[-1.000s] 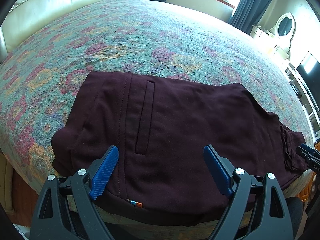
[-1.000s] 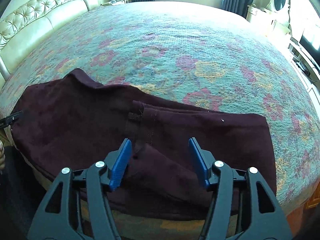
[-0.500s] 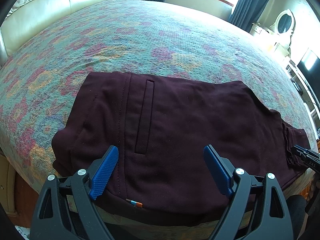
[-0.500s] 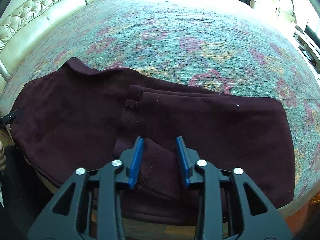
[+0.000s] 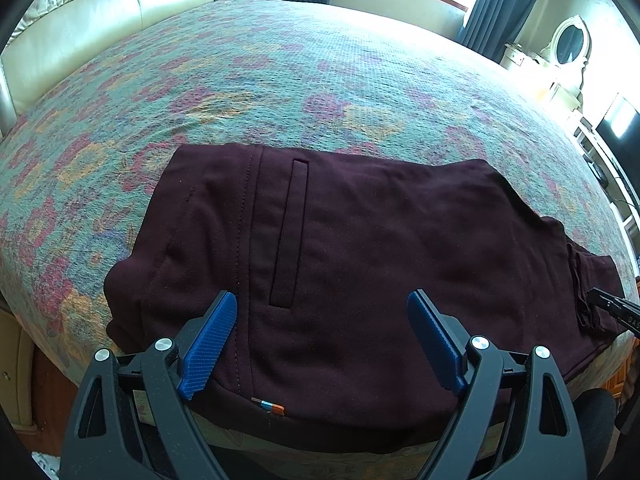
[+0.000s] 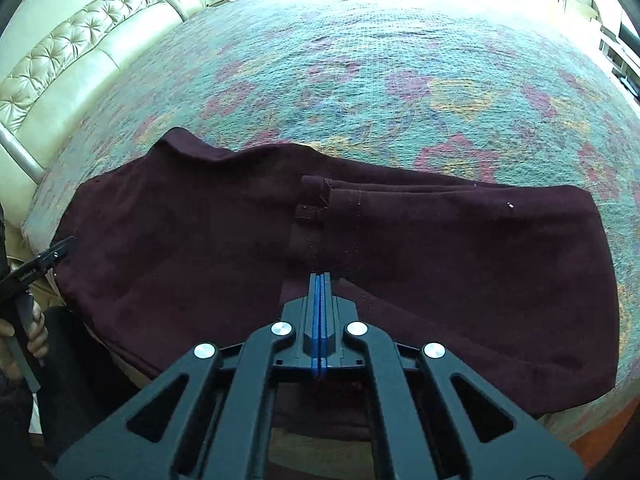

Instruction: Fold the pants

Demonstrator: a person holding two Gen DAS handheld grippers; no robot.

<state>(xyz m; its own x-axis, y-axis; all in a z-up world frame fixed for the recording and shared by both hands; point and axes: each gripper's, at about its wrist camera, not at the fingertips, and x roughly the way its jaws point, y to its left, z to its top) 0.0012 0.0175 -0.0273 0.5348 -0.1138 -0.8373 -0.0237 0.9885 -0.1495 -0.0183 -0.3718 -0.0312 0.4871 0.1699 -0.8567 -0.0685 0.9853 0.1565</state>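
Dark maroon pants (image 5: 360, 248) lie across the near edge of the bed, a welt pocket (image 5: 290, 236) facing up. My left gripper (image 5: 322, 296) hovers open over the waist end near a small orange tag (image 5: 270, 405), nothing between its blue pads. In the right wrist view the pants (image 6: 460, 272) are doubled over, the hem ends (image 6: 314, 200) lying on top. My right gripper (image 6: 320, 278) is shut, its pads pressed together on a raised fold of the pants fabric at the near edge. Each gripper shows at the other view's edge: right gripper (image 5: 612, 310), left gripper (image 6: 40, 266).
The bed carries a floral teal and pink cover (image 5: 320, 72) stretching far beyond the pants. A cream tufted headboard (image 6: 72, 64) runs along the left. A dresser with an oval mirror (image 5: 568, 44) and dark curtains (image 5: 500, 4) stand behind. A hand (image 6: 36, 332) holds the left gripper.
The right gripper's jaws closed from wide apart to fully together on a fold of the pants, and it tilted slightly. The left gripper stayed open and still.
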